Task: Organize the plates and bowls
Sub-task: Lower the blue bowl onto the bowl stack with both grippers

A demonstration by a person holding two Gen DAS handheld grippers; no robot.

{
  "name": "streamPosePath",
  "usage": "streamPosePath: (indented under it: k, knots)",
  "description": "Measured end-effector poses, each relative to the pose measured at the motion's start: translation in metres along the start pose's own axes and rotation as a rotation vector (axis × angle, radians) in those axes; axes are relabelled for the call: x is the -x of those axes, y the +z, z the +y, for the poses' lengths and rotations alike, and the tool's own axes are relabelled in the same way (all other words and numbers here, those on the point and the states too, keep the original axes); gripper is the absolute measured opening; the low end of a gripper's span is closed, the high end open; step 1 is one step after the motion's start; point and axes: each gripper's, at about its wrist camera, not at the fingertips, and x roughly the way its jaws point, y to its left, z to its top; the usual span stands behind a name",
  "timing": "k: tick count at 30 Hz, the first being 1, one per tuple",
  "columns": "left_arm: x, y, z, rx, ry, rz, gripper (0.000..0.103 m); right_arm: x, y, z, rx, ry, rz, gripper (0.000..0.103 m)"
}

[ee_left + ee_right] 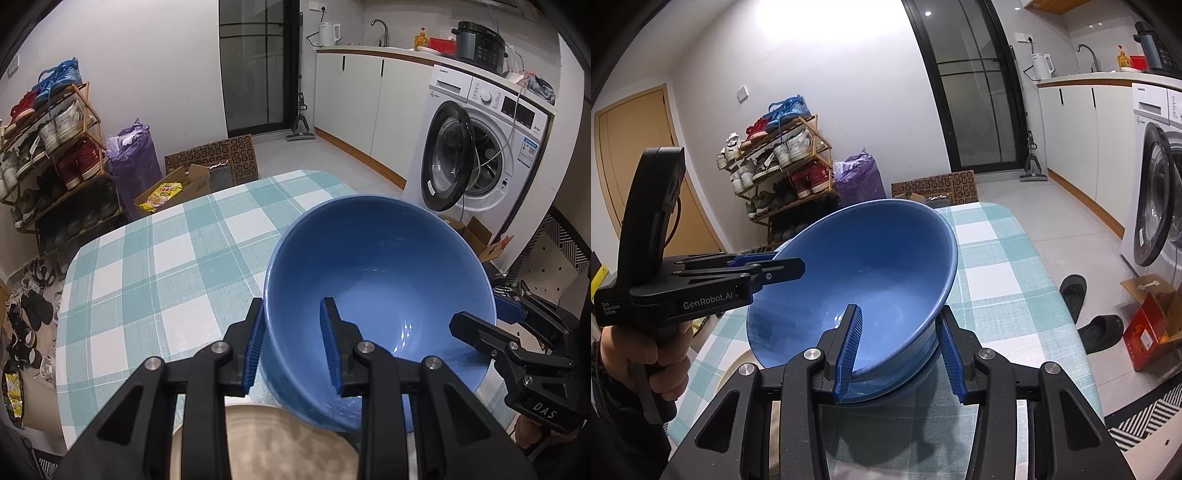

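As both tongs [291, 347] [897, 350] straddle rim, blue bowl [380, 295] tilted

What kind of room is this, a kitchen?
Probably a home kitchen-laundry area by an entryway: a washing machine under a counter with a sink tap and kettle, plus a loaded shoe rack.

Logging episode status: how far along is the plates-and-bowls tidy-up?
Mid-job. In hand: the blue bowl is tilted above the checked table, left gripper and right gripper each straddling its rim. In the right wrist view a second blue rim seems nested beneath. Left: setting it down; a beige plate lies below.
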Motion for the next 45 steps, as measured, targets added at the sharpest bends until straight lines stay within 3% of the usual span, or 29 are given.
streamPosePath:
  k: [23,45]
  knots:
    - [-0.022,-0.021,0.013,0.028,0.010,0.069,0.028,-0.035,-0.016,0.010,0.054,-0.046,0.063,0.043]
    - [-0.030,-0.033,0.015,0.027,0.013,0.103,0.029,-0.043,-0.020,0.022,0.184,-0.123,0.055,0.043]
